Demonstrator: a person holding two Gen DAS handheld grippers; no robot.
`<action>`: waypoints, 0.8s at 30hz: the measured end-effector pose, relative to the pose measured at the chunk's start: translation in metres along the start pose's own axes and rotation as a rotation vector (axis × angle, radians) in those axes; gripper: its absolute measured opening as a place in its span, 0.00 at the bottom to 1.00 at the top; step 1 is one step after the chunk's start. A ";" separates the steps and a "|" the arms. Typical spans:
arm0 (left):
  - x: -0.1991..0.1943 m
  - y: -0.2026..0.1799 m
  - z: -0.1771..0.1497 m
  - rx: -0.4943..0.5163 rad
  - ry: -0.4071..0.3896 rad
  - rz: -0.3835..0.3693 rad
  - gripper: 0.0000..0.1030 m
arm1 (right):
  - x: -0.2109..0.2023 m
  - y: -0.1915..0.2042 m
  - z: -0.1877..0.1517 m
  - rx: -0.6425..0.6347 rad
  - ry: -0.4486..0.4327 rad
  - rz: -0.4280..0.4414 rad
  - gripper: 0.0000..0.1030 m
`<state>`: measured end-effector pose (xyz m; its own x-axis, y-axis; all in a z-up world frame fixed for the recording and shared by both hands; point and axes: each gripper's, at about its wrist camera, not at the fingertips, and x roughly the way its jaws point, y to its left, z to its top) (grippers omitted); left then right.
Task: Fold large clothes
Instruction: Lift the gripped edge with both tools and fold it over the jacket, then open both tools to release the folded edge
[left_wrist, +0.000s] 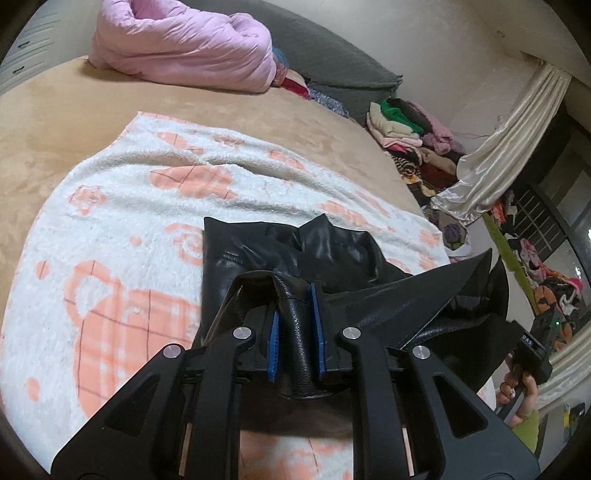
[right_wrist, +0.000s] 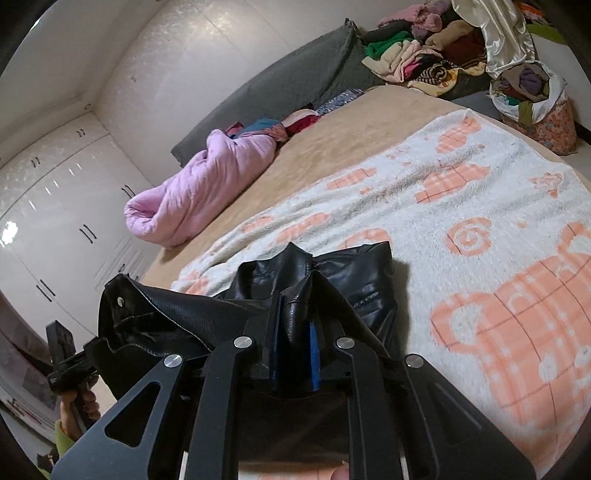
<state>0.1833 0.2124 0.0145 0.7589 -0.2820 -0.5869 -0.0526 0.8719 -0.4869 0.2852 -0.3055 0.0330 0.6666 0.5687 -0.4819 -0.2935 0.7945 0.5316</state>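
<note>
A black leather jacket (left_wrist: 291, 251) lies partly on the white and orange patterned blanket (left_wrist: 122, 206) spread over the bed. My left gripper (left_wrist: 295, 314) is shut on a thick fold of that leather, pinched between its blue pads (left_wrist: 273, 332). The right gripper (right_wrist: 295, 325) is shut on another edge of the same jacket (right_wrist: 354, 273), leather bunched between its fingers. In the left wrist view the right gripper's body (left_wrist: 535, 343) and the hand holding it show at the right edge. The left gripper's handle (right_wrist: 62, 354) appears at the lower left of the right wrist view.
A rolled pink quilt (left_wrist: 184, 48) lies at the far side of the tan bed (left_wrist: 55, 122), against a grey headboard cushion (left_wrist: 332, 55). Piled clothes (left_wrist: 413, 136) and a cream curtain (left_wrist: 509, 147) stand beyond the bed. White wardrobe doors (right_wrist: 62, 206) line the wall.
</note>
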 end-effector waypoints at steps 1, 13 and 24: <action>0.004 0.002 0.001 -0.002 0.006 0.002 0.08 | 0.004 -0.001 0.001 0.000 0.005 -0.008 0.12; 0.046 0.027 0.008 -0.043 0.052 0.027 0.12 | 0.053 -0.028 0.009 0.037 0.062 -0.079 0.17; 0.010 0.016 0.015 -0.005 -0.105 0.007 0.33 | 0.032 -0.029 0.012 -0.079 -0.056 -0.146 0.65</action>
<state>0.1993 0.2297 0.0105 0.8223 -0.2325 -0.5194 -0.0608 0.8716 -0.4865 0.3235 -0.3127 0.0104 0.7424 0.4354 -0.5092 -0.2425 0.8831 0.4016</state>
